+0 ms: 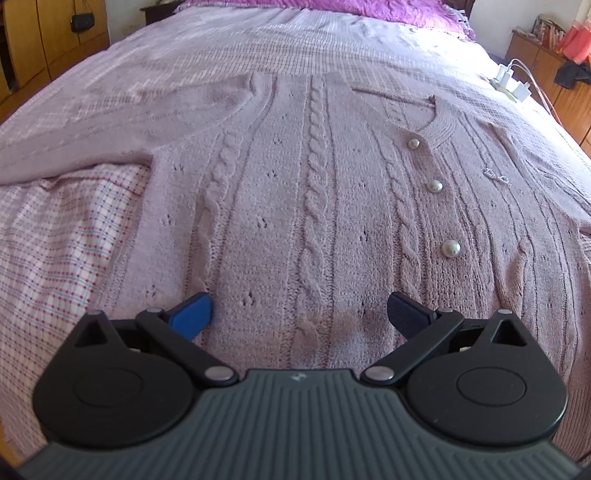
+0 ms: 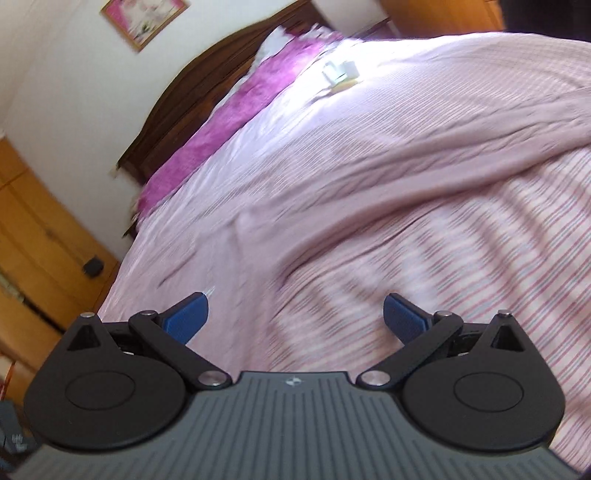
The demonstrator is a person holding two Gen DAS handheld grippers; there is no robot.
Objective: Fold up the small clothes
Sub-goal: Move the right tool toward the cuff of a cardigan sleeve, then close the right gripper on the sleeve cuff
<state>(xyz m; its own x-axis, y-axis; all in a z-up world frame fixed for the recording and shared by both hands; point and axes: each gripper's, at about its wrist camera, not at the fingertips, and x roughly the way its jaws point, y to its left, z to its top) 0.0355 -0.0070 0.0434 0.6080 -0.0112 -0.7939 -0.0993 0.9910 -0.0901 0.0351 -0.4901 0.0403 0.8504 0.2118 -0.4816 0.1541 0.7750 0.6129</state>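
Observation:
A pale pink cable-knit cardigan [image 1: 303, 206] with pearl buttons [image 1: 450, 248] lies flat on the bed, front side up, one sleeve [image 1: 122, 125] stretched out to the left. My left gripper [image 1: 300, 312] hovers open just above its lower hem, nothing between the blue fingers. In the right wrist view, which is tilted and blurred, my right gripper [image 2: 295, 314] is open over the checked bedsheet [image 2: 424, 280]. The cardigan's other sleeve [image 2: 424, 173] runs across above it, apart from the fingers.
The pink checked bedsheet [image 1: 55, 236] covers a wide bed with a magenta pillow cover [image 1: 332, 7] at the head. White chargers with cables [image 1: 511, 83] sit near the right edge. Wooden cupboards [image 1: 44, 40] stand on the left, a wooden unit [image 1: 546, 74] on the right.

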